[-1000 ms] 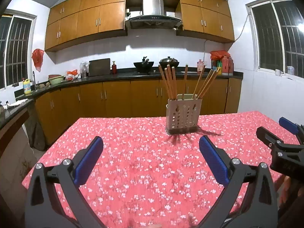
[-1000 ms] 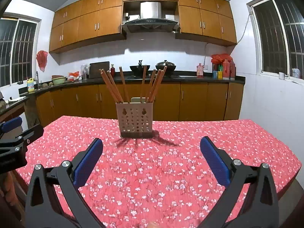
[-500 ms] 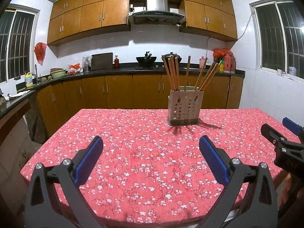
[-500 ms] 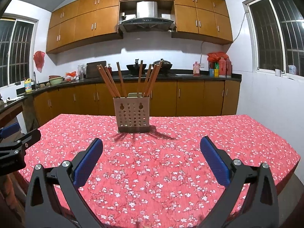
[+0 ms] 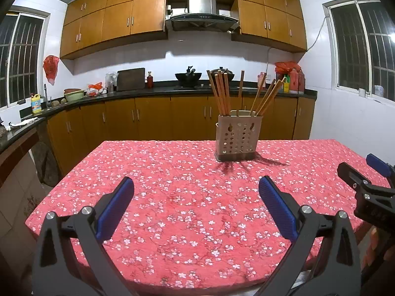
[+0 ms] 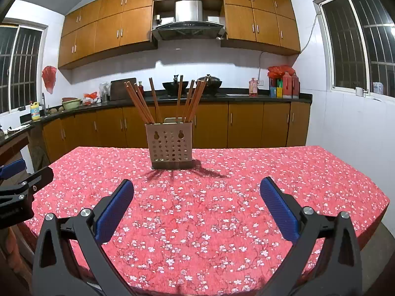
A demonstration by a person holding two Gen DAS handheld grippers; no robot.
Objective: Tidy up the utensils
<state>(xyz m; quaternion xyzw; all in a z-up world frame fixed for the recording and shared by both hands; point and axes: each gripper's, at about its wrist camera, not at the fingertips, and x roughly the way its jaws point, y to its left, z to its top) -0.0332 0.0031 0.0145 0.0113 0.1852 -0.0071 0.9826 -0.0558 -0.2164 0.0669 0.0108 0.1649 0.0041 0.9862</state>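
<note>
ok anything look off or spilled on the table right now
Nothing stands out. The utensil holder stands upright on the tablecloth, with the chopsticks all inside, fanned out at loose angles. Nothing is spilled. The left tool and right tool are open and empty.

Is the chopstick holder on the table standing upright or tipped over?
Upright. The chopstick holder stands on its base on the red tablecloth, with chopsticks fanning out of its open top.

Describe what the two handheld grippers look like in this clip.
Both match: the left gripper and right gripper have black angular skeletal finger arms with triangular cutouts and silver pivot bolts, tipped with ribbed blue pads. No cables or sleeves are visible.
</note>
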